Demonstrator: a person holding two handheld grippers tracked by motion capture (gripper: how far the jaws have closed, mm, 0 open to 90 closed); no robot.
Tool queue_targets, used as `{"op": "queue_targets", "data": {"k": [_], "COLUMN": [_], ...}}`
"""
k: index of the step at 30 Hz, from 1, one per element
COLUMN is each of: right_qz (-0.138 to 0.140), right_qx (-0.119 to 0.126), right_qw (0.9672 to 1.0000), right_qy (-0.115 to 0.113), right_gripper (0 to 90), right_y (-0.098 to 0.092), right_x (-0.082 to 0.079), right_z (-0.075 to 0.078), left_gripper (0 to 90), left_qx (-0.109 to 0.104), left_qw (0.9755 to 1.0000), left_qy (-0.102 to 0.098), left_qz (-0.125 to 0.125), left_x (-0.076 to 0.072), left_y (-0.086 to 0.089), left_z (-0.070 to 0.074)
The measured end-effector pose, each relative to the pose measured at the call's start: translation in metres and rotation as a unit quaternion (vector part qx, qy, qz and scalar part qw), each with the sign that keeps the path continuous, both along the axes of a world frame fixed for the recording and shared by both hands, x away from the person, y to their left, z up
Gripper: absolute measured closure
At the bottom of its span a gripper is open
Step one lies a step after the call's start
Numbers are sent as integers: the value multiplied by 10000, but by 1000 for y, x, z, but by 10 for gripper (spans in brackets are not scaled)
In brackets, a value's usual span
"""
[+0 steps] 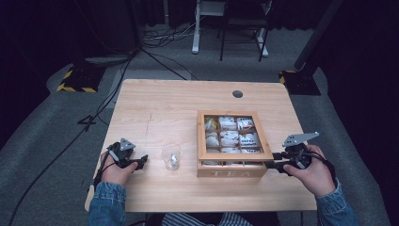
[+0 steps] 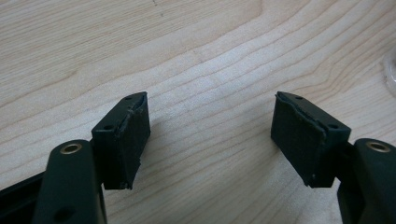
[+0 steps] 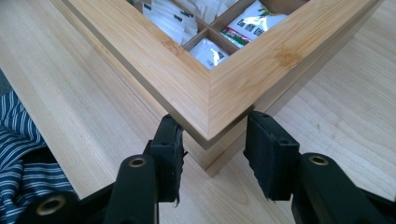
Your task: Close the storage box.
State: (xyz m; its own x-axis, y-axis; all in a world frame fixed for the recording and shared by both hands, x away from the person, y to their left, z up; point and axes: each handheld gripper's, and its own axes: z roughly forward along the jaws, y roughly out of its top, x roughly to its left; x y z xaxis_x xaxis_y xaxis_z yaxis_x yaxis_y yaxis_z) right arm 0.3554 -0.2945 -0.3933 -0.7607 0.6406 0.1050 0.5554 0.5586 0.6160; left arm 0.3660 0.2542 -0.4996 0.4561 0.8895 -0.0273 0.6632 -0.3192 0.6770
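Note:
A wooden tea box [image 1: 234, 170] with a window lid stands on the right half of the table, and several tea bags [image 1: 229, 137] lie in its compartments. My right gripper [image 1: 269, 165] is at the box's front right corner. In the right gripper view its jaws [image 3: 215, 127] close on either side of that corner of the tea box [image 3: 205, 88], with the pads against the lid's edge. A clear glass cup [image 1: 171, 156] stands left of the box. My left gripper [image 1: 142, 160] rests low beside the cup, open [image 2: 210, 99] over bare wood.
The light wooden table [image 1: 155, 108] has a round cable hole [image 1: 237, 93] at the back right. The cup's rim [image 2: 391, 70] is at the right edge of the left gripper view. Striped clothing [image 3: 18, 154] lies past the table's near edge. Cables and stands are on the floor behind.

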Motion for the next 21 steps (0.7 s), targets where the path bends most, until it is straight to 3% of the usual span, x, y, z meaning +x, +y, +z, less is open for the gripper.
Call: {"op": "queue_targets", "data": {"k": [10, 21], "right_qz": [90, 95], "right_qx": [-267, -374], "right_qw": [9995, 9990], "right_qy": [174, 212], "right_gripper": [573, 573], "right_y": [3, 5], "right_x": [-2, -2], "right_z": [-4, -7], "left_gripper": [274, 266], "left_qx": [-10, 4], "left_qw": [10000, 10000], "left_qy": [-38, -56], "left_qz": [-7, -51], "left_x": [1, 1], "left_y": [-1, -1], "left_z": [-1, -1]}}
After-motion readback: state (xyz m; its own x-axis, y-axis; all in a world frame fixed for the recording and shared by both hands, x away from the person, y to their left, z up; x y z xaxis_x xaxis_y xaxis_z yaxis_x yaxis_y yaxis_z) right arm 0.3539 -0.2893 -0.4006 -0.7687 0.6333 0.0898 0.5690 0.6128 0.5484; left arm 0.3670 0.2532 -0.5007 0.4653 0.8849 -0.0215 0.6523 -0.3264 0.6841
